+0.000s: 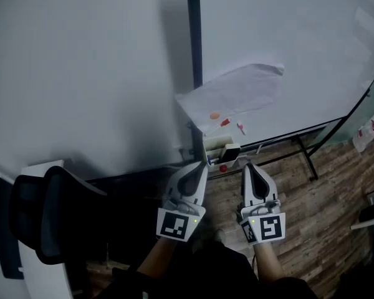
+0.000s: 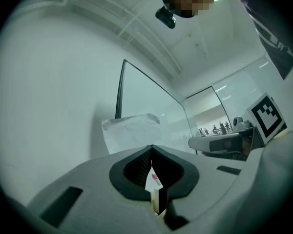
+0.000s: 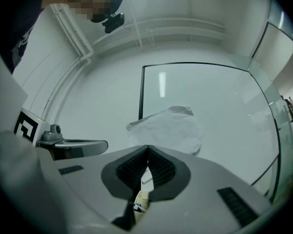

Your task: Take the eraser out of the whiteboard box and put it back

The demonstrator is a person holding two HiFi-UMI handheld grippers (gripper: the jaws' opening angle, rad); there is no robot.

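Lowest in the head view are the person's two bare forearms [image 1: 157, 259], each carrying a white two-jaw tool topped by a square-marked cube. The left gripper [image 1: 202, 165] has its black ribbed jaws brought together at the tips with nothing between the pads, as its own view [image 2: 151, 149] confirms. The right gripper [image 1: 248, 166] is likewise fully closed and empty [image 3: 147, 149]. Both tools point towards the board and sit side by side, apart from each other. A black mesh-backed office chair [image 1: 47, 220] stands to the left, over brown wood-plank floor [image 1: 324, 204]. Just beyond the jaw tips, a pale open-topped whiteboard box [image 1: 214, 147] sits at the board's lower edge. The black block-shaped eraser [image 1: 230, 152] appears to rest inside it at its right end, untouched by either tool. Behind rises the large white whiteboard [image 1: 311, 55] on black stand legs [image 1: 306, 156], with a crumpled white sheet of paper [image 1: 234, 92] lying against its face.
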